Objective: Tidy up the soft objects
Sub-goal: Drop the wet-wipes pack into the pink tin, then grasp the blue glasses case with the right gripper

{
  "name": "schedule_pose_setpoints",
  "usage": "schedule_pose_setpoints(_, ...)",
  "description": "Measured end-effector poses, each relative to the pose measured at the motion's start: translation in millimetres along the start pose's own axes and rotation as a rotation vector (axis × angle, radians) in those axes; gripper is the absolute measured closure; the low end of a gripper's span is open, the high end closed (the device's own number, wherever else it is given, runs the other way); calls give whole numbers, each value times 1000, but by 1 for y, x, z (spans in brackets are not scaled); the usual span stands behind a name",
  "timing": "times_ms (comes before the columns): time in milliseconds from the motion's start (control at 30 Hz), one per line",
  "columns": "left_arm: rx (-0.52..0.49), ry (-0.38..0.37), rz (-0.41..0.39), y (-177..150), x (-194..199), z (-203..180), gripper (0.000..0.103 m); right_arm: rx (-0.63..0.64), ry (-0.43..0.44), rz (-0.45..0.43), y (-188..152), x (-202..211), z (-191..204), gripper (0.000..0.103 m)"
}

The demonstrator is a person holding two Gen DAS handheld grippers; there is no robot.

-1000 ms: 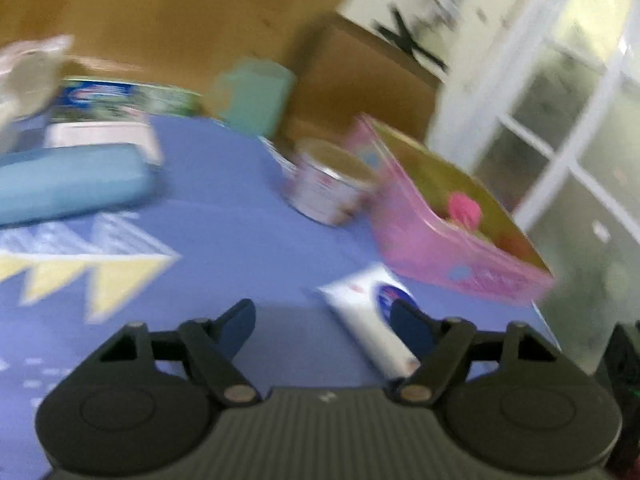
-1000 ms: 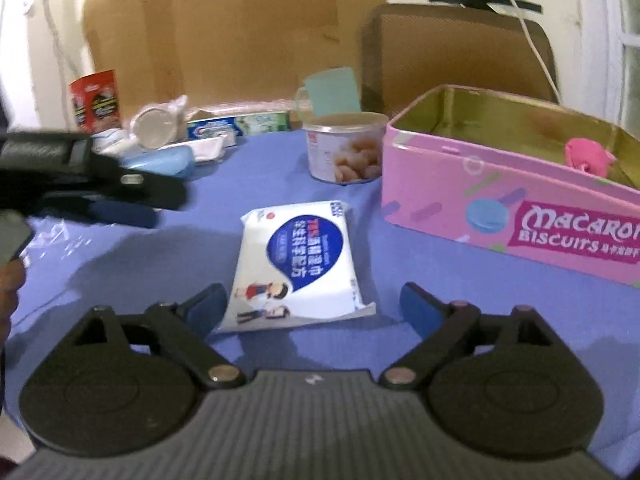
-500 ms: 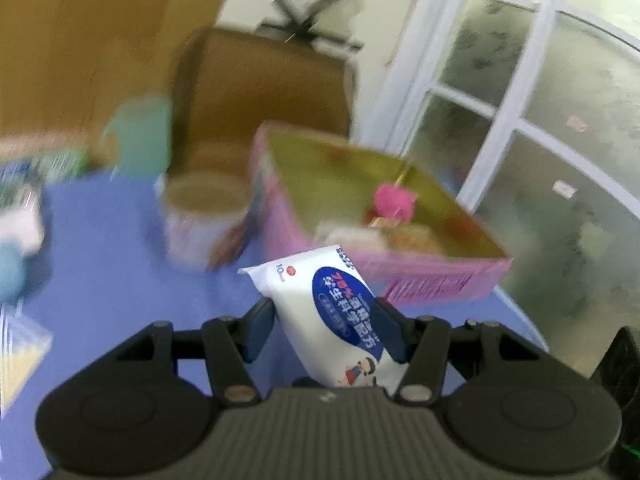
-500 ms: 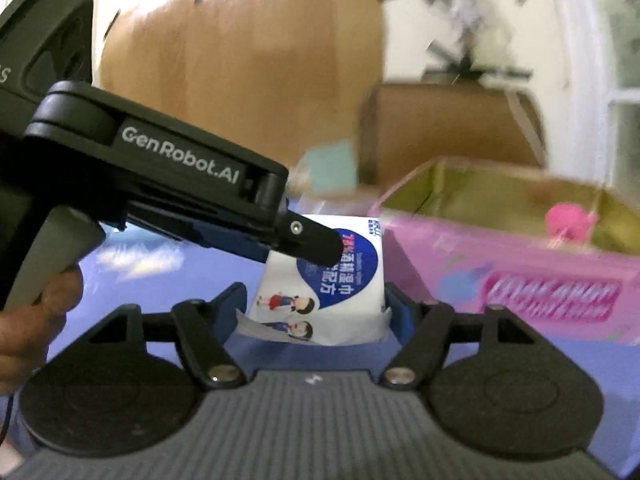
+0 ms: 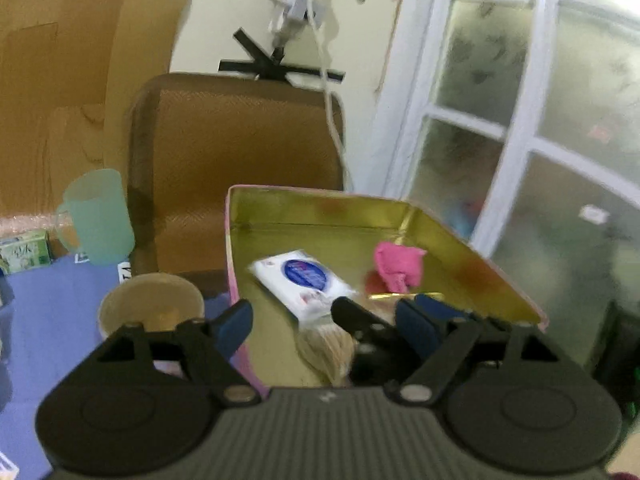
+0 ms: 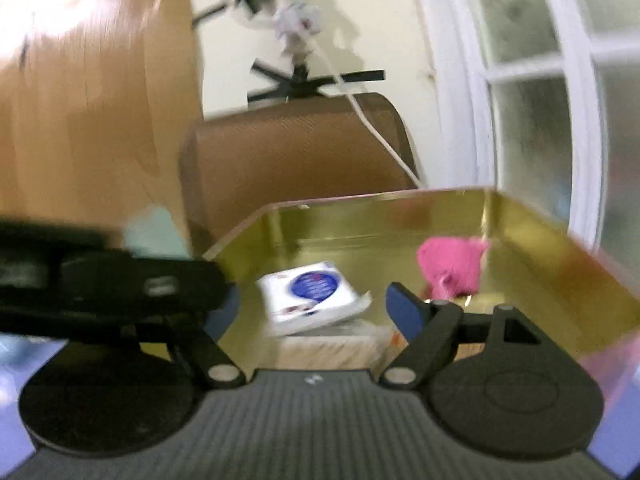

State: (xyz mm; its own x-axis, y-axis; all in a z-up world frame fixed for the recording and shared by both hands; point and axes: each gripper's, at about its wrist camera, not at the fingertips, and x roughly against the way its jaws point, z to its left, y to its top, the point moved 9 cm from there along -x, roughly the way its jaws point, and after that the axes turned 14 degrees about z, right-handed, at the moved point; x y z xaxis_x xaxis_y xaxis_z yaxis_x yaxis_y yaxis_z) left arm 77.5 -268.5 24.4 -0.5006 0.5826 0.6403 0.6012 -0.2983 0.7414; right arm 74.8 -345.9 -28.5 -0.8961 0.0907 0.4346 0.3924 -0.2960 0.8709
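A white tissue pack with a blue label (image 5: pixel 305 282) lies inside the pink biscuit tin (image 5: pixel 320 208) with the gold inside, free of both grippers; it also shows in the right wrist view (image 6: pixel 312 298). A pink soft toy (image 5: pixel 398 266) (image 6: pixel 452 266) sits in the tin to its right, and a beige soft thing (image 5: pixel 326 350) lies nearer. My left gripper (image 5: pixel 324 326) is open and empty over the tin's near left part. My right gripper (image 6: pixel 316 308) is open and empty just short of the pack; its fingers cross the left wrist view.
A round snack tub (image 5: pixel 150 308) stands left of the tin on the blue cloth. A pale green mug (image 5: pixel 98 216) and a green box (image 5: pixel 24 250) stand further left. A brown chair back (image 5: pixel 240 152) is behind the tin, a window at the right.
Both grippers held the tissue pack half a second ago. They carried it over the tin and opened; the pack now lies in the tin.
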Motion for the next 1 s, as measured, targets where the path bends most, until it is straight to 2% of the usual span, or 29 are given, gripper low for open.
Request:
schedule_pose_setpoints(100, -9, 32, -46, -21, 28, 15, 20, 46, -40, -64, -13, 23, 4, 21)
schedule_pose_setpoints(167, -7, 48, -55, -35, 43, 29, 20, 65, -9, -87, -22, 33, 12, 21)
schedule_pose_setpoints(233, 6, 126, -50, -52, 54, 51, 20, 98, 8, -101, -25, 37, 23, 21)
schedule_pose_setpoints(333, 78, 245, 6, -82, 64, 98, 20, 177, 38, -122, -25, 42, 50, 24)
schedule_pose_setpoints(400, 145, 299, 33, -103, 75, 130, 20, 220, 79, -100, -27, 43, 70, 30)
schedule_pose_setpoints(500, 230, 412, 61, -133, 95, 177, 20, 306, 143, -53, -32, 37, 104, 32)
schedule_pose_setpoints(600, 337, 474, 42, -155, 119, 213, 20, 384, 230, 21, -40, 24, 141, 36)
schedule_pose_setpoints(700, 518, 427, -41, -164, 141, 241, 20, 426, 372, 135, -42, 6, 186, 36)
schedule_pose_setpoints(767, 574, 393, -83, -166, 148, 251, 20, 434, 430, 204, -40, -13, 218, 36)
schedule_pose_setpoints(867, 573, 386, -96, -164, 149, 250, 20, 378, 451, 313, -26, -53, 258, 36)
schedule_pose_setpoints(1000, 532, 372, -106, -163, 147, 241, 20, 318, 436, 449, -14, -113, 300, 34)
